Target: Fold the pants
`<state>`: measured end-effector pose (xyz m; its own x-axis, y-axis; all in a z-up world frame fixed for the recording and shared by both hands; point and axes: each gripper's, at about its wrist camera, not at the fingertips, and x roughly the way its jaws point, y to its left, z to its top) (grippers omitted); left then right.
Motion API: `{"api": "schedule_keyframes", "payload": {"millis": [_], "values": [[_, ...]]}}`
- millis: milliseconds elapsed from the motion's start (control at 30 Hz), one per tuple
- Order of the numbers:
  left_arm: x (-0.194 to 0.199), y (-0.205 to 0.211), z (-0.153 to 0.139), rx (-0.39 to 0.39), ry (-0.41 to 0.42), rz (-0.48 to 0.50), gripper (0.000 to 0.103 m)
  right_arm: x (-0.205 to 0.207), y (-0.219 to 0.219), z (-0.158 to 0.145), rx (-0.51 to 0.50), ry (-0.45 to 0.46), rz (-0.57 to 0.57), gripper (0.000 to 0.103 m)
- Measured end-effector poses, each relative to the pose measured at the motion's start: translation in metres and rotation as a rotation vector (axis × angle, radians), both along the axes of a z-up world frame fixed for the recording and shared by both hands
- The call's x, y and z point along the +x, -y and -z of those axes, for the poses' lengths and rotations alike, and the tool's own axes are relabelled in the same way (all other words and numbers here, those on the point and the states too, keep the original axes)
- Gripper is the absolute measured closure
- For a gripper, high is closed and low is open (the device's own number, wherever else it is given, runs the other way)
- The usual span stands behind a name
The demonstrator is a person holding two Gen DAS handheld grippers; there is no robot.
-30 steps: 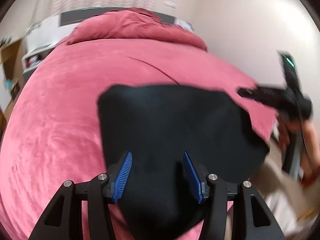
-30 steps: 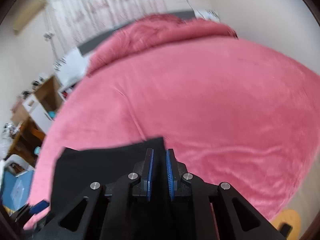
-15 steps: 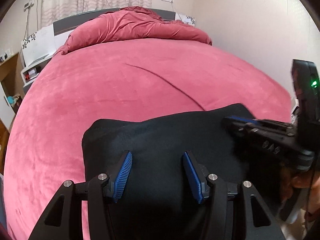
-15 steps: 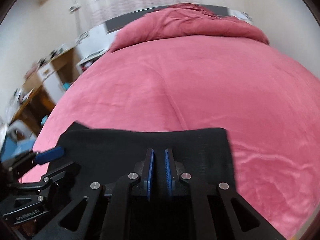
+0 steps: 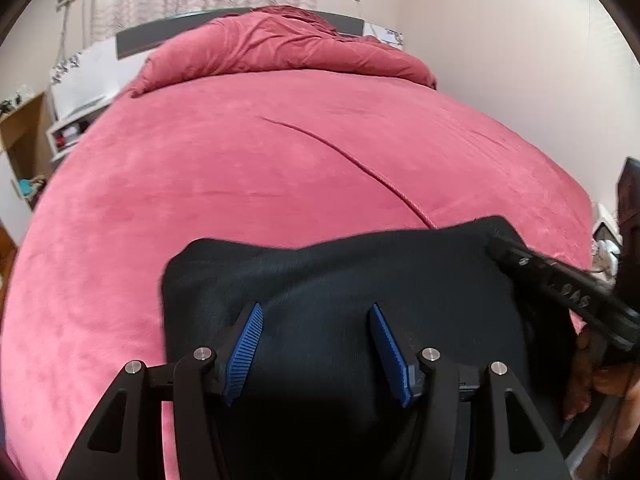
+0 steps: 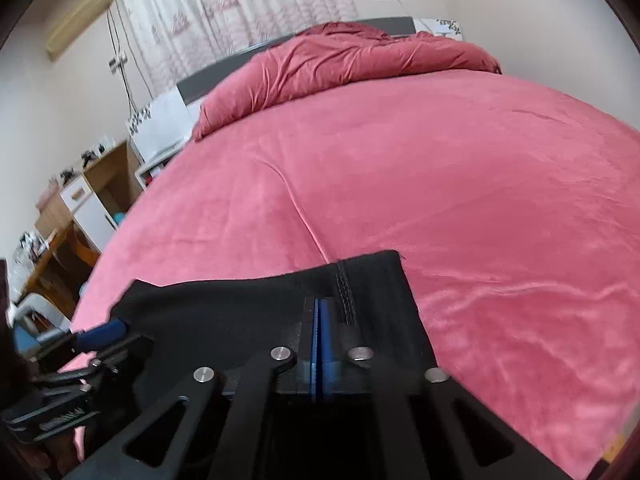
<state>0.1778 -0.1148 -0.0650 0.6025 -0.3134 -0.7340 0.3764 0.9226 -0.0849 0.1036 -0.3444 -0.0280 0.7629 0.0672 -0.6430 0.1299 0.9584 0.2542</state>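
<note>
The black pants (image 5: 340, 280) lie folded at the near edge of the pink bed (image 5: 240, 168). My left gripper (image 5: 316, 340) is open, its blue pads spread over the near part of the pants. My right gripper (image 6: 320, 320) has its pads pressed together at the pants' (image 6: 240, 304) right edge, next to a stitched seam; the cloth lies over its right finger and I cannot tell whether it is pinched. The right gripper also shows in the left wrist view (image 5: 560, 284) at the pants' right corner. The left gripper shows in the right wrist view (image 6: 100, 334) at the left.
A bunched pink duvet (image 5: 280, 48) lies at the head of the bed, against a dark headboard (image 5: 152, 38). Wooden shelves and a white cabinet (image 6: 80, 200) stand left of the bed. A wall (image 5: 520, 60) runs along the right side.
The pants have come down from a raised spread and now lie at the bed's near edge. The right gripper's pads have closed fully. The left gripper stays open.
</note>
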Motion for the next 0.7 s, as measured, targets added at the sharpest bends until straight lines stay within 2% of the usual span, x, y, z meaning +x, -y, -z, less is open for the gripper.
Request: {"api": "schedule_keyframes", "payload": {"millis": [33, 133, 267, 333, 533, 700], "values": [[-0.005, -0.002, -0.002, -0.002, 0.001, -0.010, 0.045, -0.007, -0.001, -0.004, 0.007, 0.007, 0.000, 0.092], [-0.020, -0.013, -0.005, -0.024, -0.017, -0.041, 0.045, -0.032, -0.008, -0.012, -0.001, 0.014, -0.015, 0.091], [-0.040, -0.022, -0.003, -0.032, -0.038, -0.063, 0.045, -0.060, -0.019, -0.008, 0.002, -0.035, -0.057, 0.091], [-0.049, -0.024, -0.002, -0.019, -0.042, -0.061, 0.045, -0.067, -0.022, -0.004, -0.004, -0.066, -0.052, 0.091], [-0.071, -0.034, 0.002, 0.005, -0.049, -0.065, 0.045, -0.079, -0.008, 0.005, 0.094, -0.131, 0.000, 0.091], [-0.089, -0.045, 0.005, -0.001, -0.069, -0.063, 0.045, -0.094, -0.010, 0.005, 0.068, -0.175, -0.007, 0.091]]}}
